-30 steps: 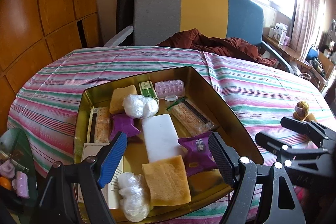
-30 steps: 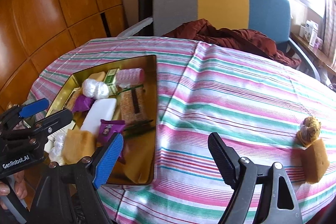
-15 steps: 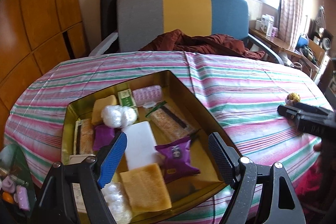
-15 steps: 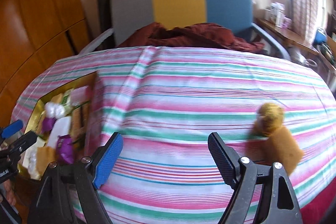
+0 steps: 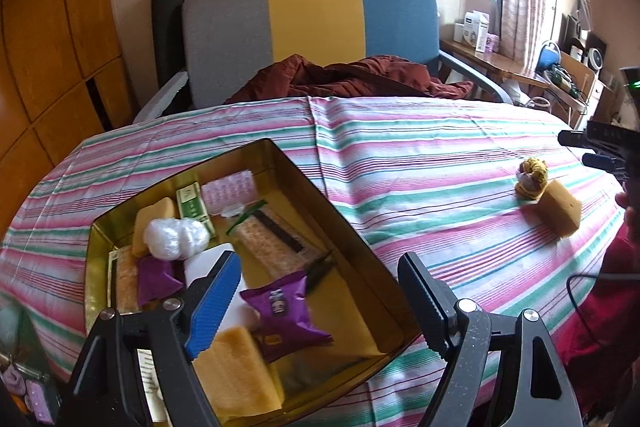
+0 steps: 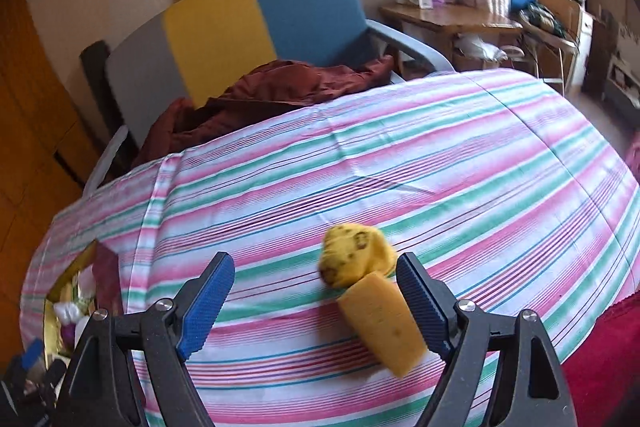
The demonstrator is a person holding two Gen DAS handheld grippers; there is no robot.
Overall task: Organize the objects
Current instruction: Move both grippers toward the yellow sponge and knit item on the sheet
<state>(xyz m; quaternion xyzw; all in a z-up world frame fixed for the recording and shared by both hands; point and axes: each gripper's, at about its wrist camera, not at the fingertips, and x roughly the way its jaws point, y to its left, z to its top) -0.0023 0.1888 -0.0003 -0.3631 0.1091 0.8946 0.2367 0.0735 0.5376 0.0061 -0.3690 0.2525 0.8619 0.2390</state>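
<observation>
A gold tin on the striped tablecloth holds several items: sponges, purple packets, white bundles, a white block, wrapped bars. My left gripper hovers open over the tin's near end with nothing between its fingers. At the table's right side lie a yellow sponge and a yellow knitted ball, touching each other. My right gripper is open above them; the sponge shows close to its right finger, not pressed. The tin sits far left in the right wrist view. In the left wrist view the right gripper is at the right edge.
A chair with a grey, yellow and blue back stands behind the table, a dark red cloth draped on its seat. Wooden panels line the left wall. A side table with boxes stands at the right. A person's red clothing shows at the near right edge.
My right gripper has swept right across the table, away from the tin, to above the sponge and knitted ball, rolling as it went. The left gripper drifted slightly over the tin.
</observation>
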